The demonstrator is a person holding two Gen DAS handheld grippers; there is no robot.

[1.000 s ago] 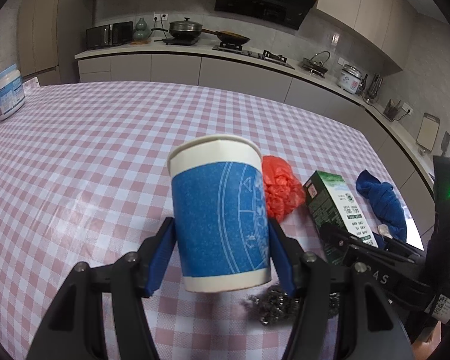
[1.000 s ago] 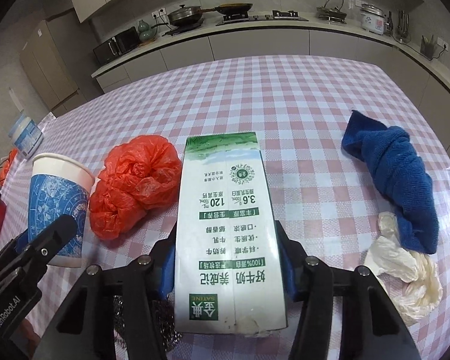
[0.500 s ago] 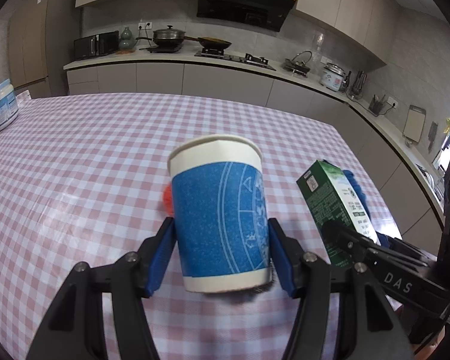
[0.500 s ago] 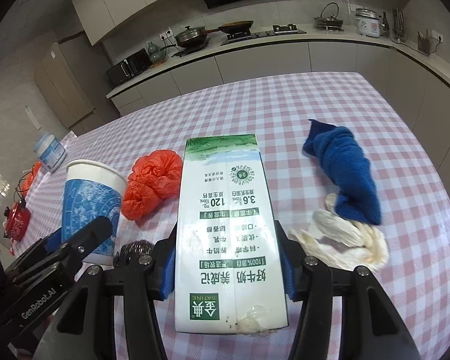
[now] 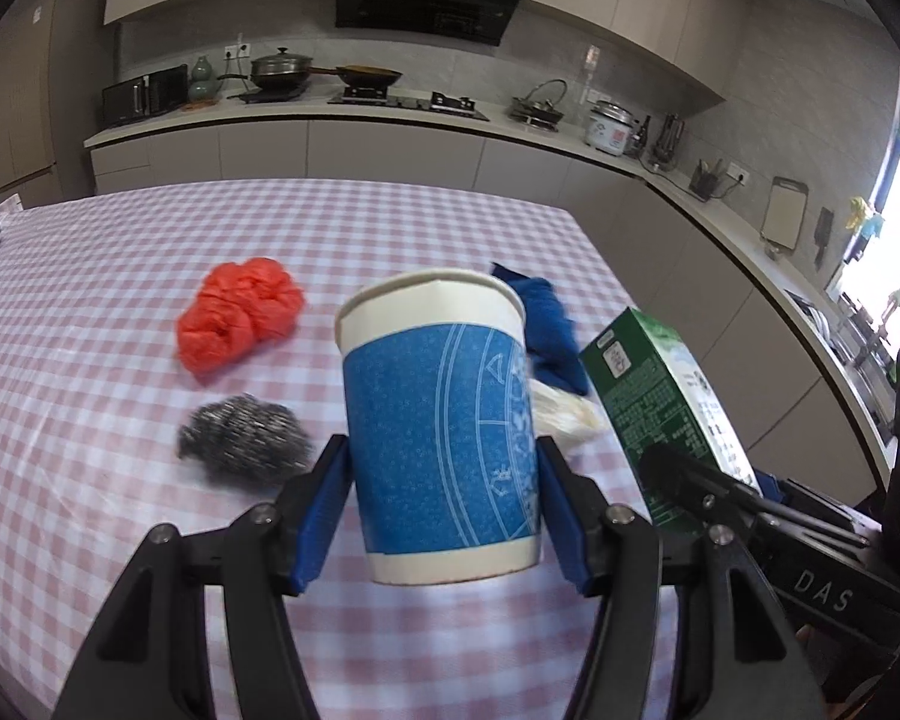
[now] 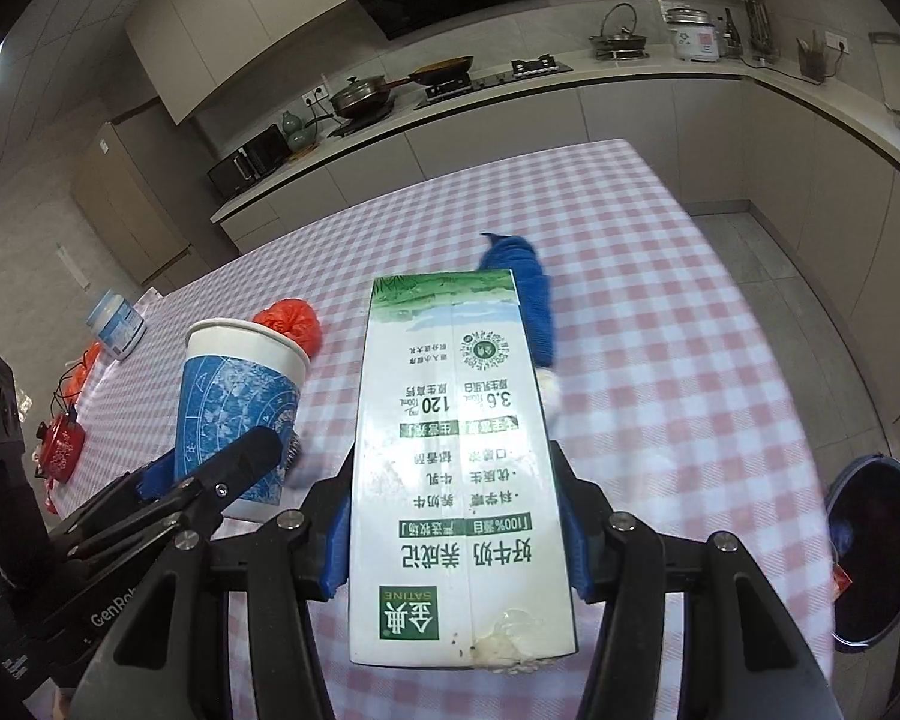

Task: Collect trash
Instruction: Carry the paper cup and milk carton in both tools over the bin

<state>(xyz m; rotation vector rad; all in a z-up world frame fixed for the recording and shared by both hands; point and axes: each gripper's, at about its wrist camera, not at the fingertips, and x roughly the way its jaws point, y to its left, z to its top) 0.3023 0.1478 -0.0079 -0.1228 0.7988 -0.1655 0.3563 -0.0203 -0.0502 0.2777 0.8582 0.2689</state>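
Observation:
My left gripper (image 5: 444, 504) is shut on a blue-and-white paper cup (image 5: 438, 420), held upright above the checked table (image 5: 90, 300). My right gripper (image 6: 459, 531) is shut on a green-and-white milk carton (image 6: 459, 450), lifted off the table; the carton also shows at the right of the left wrist view (image 5: 660, 396). The cup also shows at the left of the right wrist view (image 6: 240, 402). A crumpled red plastic bag (image 5: 237, 312), a steel-wool scourer (image 5: 240, 438) and a crumpled white wrapper (image 5: 561, 414) lie on the table.
A blue cloth (image 5: 549, 330) lies near the table's right edge. A dark trash bin (image 6: 876, 552) stands on the floor to the right of the table. A white tub (image 6: 117, 324) and red items (image 6: 60, 444) sit at the far left. Kitchen counters run behind.
Both grippers have risen and drawn back with the cup and carton. The scourer, red bag and cloth now show lower and farther off, and the trash bin has come into view at right.

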